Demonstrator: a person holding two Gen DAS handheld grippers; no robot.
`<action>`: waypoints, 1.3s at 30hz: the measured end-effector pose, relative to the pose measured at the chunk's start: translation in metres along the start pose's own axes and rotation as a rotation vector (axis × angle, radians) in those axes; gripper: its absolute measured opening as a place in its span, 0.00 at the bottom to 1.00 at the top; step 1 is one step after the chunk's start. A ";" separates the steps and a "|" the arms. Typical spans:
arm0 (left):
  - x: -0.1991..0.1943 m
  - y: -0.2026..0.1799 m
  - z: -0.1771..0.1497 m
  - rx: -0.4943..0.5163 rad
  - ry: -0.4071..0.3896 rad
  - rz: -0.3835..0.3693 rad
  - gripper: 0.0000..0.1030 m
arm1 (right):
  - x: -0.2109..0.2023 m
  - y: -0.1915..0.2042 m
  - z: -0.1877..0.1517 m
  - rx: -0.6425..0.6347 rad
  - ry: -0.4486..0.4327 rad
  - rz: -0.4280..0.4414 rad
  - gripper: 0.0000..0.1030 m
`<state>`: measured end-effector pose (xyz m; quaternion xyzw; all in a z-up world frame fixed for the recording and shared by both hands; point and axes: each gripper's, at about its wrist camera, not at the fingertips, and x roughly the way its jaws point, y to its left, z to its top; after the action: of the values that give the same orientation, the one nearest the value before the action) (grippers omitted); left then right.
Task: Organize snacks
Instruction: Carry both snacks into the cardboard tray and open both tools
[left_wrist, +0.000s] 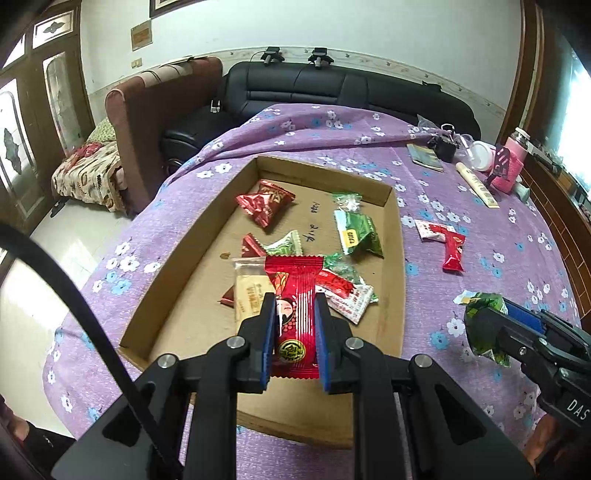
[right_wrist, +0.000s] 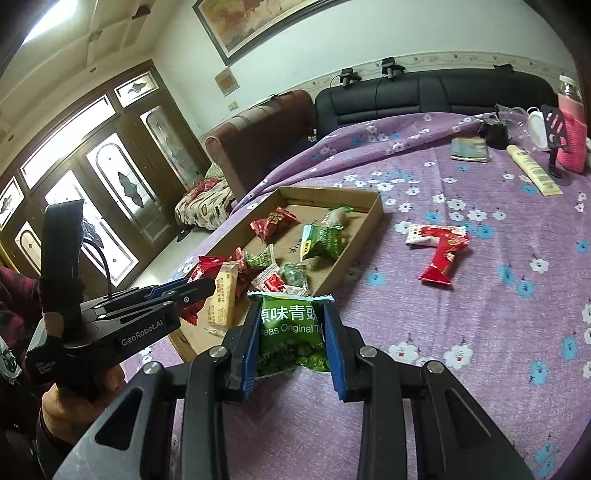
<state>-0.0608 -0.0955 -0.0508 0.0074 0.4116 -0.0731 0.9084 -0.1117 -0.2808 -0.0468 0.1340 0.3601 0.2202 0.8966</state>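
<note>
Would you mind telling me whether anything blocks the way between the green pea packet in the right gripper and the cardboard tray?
Nothing visible does. The right gripper holds the green pea packet just short of the cardboard tray, whose low wall is the only thing ahead. The left gripper, holding a red packet, is off to the side.

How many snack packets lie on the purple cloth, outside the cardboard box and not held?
2. A white-and-red packet and a red packet lie together on the purple cloth, to the right of the cardboard box, the red one overlapping the white. Others may be out of view.
</note>
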 end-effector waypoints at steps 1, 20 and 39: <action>0.000 0.002 0.000 -0.004 0.000 0.001 0.21 | 0.002 0.001 0.000 -0.002 0.002 0.002 0.30; 0.015 0.051 0.001 -0.081 0.030 0.025 0.21 | 0.043 0.041 0.007 -0.066 0.059 0.051 0.30; 0.042 0.056 -0.005 -0.070 0.072 0.046 0.21 | 0.094 0.056 0.000 -0.150 0.158 0.000 0.30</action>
<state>-0.0288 -0.0448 -0.0883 -0.0121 0.4462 -0.0376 0.8941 -0.0680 -0.1857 -0.0800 0.0488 0.4120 0.2566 0.8730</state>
